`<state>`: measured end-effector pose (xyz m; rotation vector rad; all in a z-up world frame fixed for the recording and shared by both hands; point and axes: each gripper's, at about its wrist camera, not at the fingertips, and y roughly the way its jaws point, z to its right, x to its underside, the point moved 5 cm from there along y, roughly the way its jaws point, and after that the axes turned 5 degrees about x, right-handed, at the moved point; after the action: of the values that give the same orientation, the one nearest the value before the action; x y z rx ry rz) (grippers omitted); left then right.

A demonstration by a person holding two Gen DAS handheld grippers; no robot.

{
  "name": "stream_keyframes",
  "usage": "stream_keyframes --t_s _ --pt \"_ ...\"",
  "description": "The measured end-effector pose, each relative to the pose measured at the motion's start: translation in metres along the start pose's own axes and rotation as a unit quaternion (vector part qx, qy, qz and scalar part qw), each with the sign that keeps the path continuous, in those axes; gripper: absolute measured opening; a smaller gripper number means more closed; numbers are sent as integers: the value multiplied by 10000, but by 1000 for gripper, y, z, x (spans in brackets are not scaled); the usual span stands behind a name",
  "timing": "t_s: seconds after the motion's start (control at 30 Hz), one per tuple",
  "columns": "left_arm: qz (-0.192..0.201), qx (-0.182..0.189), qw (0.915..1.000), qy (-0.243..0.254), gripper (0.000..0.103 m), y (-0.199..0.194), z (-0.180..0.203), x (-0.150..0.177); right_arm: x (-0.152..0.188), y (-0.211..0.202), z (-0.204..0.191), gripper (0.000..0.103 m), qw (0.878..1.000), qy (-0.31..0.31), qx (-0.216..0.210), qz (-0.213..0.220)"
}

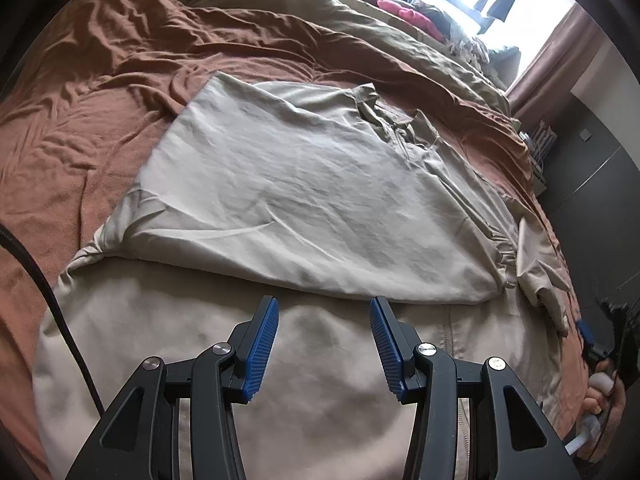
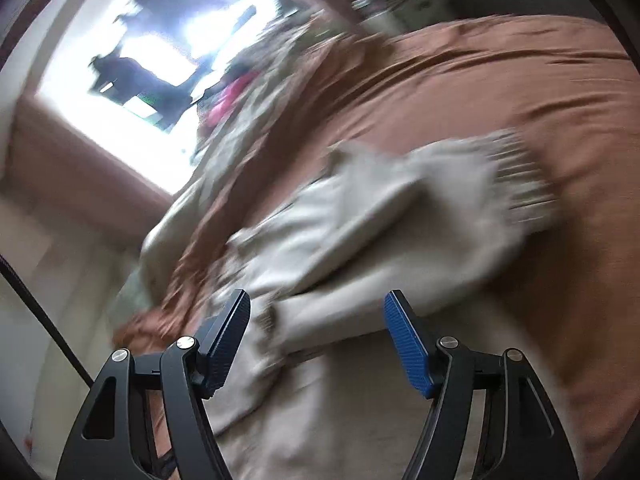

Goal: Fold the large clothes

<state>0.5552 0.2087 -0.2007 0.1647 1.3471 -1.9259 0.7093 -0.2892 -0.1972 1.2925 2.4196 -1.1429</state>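
Observation:
A large beige garment (image 1: 280, 184) lies spread on a bed with a rust-brown sheet (image 1: 100, 92). Its far part is folded over the near part, with a fold edge running across the middle. My left gripper (image 1: 324, 312) is open and empty, hovering just above the near beige cloth. My right gripper (image 2: 316, 308) is open and empty above the garment's bunched sleeve and ribbed cuff (image 2: 516, 176); that view is blurred by motion. The right gripper and the hand that holds it also show at the right edge of the left wrist view (image 1: 608, 344).
An olive duvet (image 1: 360, 16) lies bunched along the far side of the bed. A pile of clothes, one pink (image 1: 408, 12), sits below a bright window (image 2: 160, 60). Dark cabinets (image 1: 600, 184) stand at the right. A black cable (image 1: 44, 284) hangs at the left.

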Motion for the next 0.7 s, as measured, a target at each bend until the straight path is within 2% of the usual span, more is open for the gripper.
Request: stream_keyframes --t_s 0.1,0.27,0.3,0.33,0.4,0.43,0.5,0.63,0.7 --pt "36 -12 10000 -53 50 -1 -2 -2 -5 5 29 68 9985 502 238 22" --pt "115 32 9997 -219 50 -5 -7 -8 -16 37 45 68 9964 549 618 190" --pt "120 41 9997 -227 50 -6 -7 -8 -18 50 55 60 9952 707 668 75" --pt "125 51 9996 -235 50 -6 -6 -9 -18 65 66 30 9934 948 633 -74" --pt "137 64 9996 -238 50 -7 -6 -10 -18 75 77 10 9900 1319 475 -168" --pt "144 60 9996 -236 50 -8 -6 -10 -21 72 74 7 9903 1303 483 -45" --pt "163 45 9996 -231 50 -10 -7 -11 -30 46 56 5 9936 902 545 400" --pt "145 99 9994 -292 50 -10 -9 -13 -34 10 -18 5 9942 78 -66 1070" --pt "143 157 9992 -348 50 -11 -10 -13 -27 -3 -53 5 9916 -296 -255 1236"
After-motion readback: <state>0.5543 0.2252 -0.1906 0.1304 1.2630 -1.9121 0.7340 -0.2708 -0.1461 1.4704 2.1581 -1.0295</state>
